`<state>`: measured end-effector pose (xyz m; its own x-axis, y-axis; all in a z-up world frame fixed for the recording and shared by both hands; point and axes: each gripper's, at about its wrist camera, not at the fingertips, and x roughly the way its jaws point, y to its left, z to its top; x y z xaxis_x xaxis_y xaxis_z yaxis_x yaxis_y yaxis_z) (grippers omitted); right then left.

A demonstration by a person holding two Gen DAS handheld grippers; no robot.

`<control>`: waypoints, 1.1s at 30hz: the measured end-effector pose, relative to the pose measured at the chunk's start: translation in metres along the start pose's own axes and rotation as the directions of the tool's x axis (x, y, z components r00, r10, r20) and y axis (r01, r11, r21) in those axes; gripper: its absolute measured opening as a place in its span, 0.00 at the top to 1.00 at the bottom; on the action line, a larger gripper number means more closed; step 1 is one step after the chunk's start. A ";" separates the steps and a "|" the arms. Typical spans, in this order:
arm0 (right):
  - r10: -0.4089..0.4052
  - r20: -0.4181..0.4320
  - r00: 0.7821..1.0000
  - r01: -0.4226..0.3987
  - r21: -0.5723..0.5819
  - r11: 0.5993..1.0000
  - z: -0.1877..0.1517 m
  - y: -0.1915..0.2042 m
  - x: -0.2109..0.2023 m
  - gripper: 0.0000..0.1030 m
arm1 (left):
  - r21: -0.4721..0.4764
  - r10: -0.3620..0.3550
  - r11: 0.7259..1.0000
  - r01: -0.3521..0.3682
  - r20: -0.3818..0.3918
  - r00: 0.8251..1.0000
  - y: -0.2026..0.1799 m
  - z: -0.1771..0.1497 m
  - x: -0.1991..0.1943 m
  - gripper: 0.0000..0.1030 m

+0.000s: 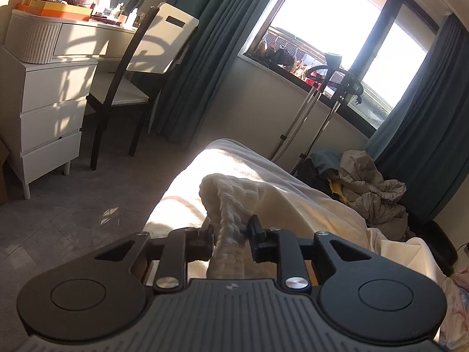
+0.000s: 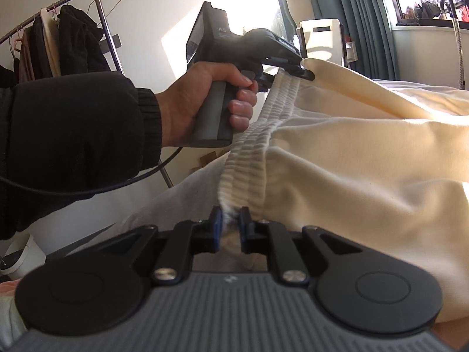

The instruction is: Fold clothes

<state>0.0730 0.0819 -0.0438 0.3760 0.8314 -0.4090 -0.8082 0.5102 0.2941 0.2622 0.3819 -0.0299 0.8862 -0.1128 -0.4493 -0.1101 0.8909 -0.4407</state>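
Sunlit bedroom surrounds me: teal curtains (image 1: 187,58) flank a wide window (image 1: 337,29), and a white dresser (image 1: 49,117) with a dark-framed chair (image 1: 140,58) stands on the grey floor. Below the window lies my bed (image 1: 187,182) under a pale cover, bright where the sun strikes it. Over on the far wall of my right view, a metal clothes rack (image 2: 58,29) carries dark hanging garments. A heap of grey clothing (image 1: 372,187) sits by the bed's far side.

Across the bed stretches the cream garment (image 2: 366,161), its ribbed elastic waistband (image 2: 255,135) pulled taut between my two tools. My left hand (image 2: 205,99), in a black sleeve (image 2: 73,146), grips the handle of the left gripper (image 1: 230,236), whose jaws stand a little apart with the bunched waistband running between them; I cannot tell if the pads press on it. My right gripper (image 2: 228,230) pinches the waistband's near end between its blue pads (image 2: 217,228), jaws nearly together.
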 end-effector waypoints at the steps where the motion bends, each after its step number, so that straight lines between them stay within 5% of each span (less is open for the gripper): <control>1: 0.004 -0.001 1.000 -0.004 -0.004 1.000 0.002 0.001 0.000 0.79 | 0.004 0.011 1.000 -0.011 -0.002 1.000 0.001 0.000 -0.002 0.48; 2: 0.008 -0.001 1.000 -0.008 -0.007 1.000 0.005 0.001 0.000 0.78 | 0.008 0.022 1.000 -0.022 -0.002 1.000 0.002 0.000 -0.005 0.29; 4: 0.008 0.007 1.000 -0.008 -0.008 1.000 0.011 0.001 -0.006 0.66 | 0.020 0.048 0.999 -0.049 0.022 0.999 0.001 0.000 -0.018 0.10; 7: -0.009 0.031 0.999 0.009 -0.015 1.000 0.020 0.004 -0.022 0.49 | 0.065 0.089 0.994 -0.091 0.045 0.995 -0.008 0.000 -0.042 0.10; 16: -0.213 0.127 0.969 0.225 -0.087 0.971 0.022 -0.004 -0.116 0.47 | 0.303 0.090 0.945 -0.124 0.124 0.988 -0.121 -0.036 -0.128 0.10; 20: -0.332 0.177 0.927 0.342 -0.034 0.939 0.022 -0.025 -0.165 0.47 | 0.386 0.018 0.920 -0.070 0.137 0.990 -0.189 -0.070 -0.158 0.10; 24: -0.466 0.221 0.857 0.472 0.027 0.881 0.020 -0.046 -0.219 0.47 | 0.429 -0.061 0.903 -0.003 0.135 0.989 -0.249 -0.106 -0.182 0.10; 33: -0.631 0.272 0.726 0.599 0.199 0.775 0.012 -0.093 -0.316 0.47 | 0.440 -0.134 0.894 0.078 0.097 0.986 -0.332 -0.174 -0.205 0.10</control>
<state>0.0348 -0.2254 0.0681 0.9066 0.3417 -0.2476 -0.3110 0.9377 0.1552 0.0389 0.0329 0.0737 0.9323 -0.1880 -0.3090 0.1691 0.9818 -0.0870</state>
